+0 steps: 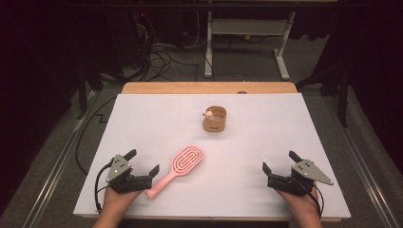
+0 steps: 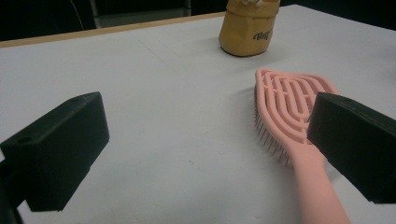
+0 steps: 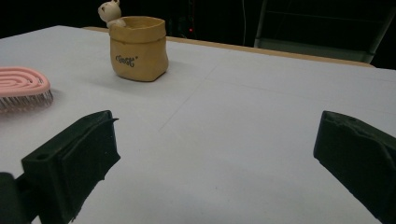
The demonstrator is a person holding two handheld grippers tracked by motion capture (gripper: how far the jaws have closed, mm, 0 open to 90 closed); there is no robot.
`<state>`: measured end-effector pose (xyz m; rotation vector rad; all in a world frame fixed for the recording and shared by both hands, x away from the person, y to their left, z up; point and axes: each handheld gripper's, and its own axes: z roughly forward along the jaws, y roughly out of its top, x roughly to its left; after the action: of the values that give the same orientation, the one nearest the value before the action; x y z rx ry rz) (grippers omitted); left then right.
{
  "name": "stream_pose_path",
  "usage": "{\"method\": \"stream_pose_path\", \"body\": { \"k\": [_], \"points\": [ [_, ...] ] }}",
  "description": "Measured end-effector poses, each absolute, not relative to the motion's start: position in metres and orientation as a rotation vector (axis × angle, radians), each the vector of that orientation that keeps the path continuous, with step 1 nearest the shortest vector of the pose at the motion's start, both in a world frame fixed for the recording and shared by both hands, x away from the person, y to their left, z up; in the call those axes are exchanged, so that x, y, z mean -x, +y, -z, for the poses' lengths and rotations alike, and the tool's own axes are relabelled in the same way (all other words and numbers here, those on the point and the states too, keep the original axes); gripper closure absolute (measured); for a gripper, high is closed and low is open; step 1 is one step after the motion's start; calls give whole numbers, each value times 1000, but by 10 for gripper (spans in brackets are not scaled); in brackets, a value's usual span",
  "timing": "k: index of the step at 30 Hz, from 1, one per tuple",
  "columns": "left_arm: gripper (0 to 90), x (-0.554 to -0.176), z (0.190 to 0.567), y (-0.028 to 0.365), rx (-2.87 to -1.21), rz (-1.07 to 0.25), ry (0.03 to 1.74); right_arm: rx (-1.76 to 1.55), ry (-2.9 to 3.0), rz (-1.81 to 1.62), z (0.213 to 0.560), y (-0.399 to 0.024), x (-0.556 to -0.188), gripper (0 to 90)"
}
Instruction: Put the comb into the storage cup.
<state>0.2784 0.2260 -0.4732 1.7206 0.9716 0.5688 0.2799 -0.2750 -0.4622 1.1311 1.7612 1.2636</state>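
Object: pink hairbrush (image 1: pixel 179 168), plastic, oval head with looped open slots, straight handle.
Pose: lying flat on the white bench (image 1: pixel 266 142), dark bristles facing down, head angled away from the person, handle toward the near edge.
Place relative to left tool (image 1: pixel 142 161): just beside it, on its right; handle end close to the right jaw, not between the jaws.
Place relative to right tool (image 1: pixel 278 160): well apart, off to its left.
Contact: untouched by either tool.

Pink hairbrush (image 1: pixel 182 167) beside left gripper (image 1: pixel 142 164)
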Motion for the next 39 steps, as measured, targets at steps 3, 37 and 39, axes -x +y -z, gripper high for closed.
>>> {"method": "stream_pose_path", "body": {
  "k": [3,37,39],
  "points": [
    [0,-279,473,227,-1715,-555,981,-1129,1761,-1265,461,-275,-279,0],
    [0,-281,465,240,-1671,-549,1035,-1130,1758,-1276,461,-274,-279,0],
    [0,-281,465,241,-1671,-547,1041,-1134,1758,-1273,461,-274,-279,0]
  ]
}}
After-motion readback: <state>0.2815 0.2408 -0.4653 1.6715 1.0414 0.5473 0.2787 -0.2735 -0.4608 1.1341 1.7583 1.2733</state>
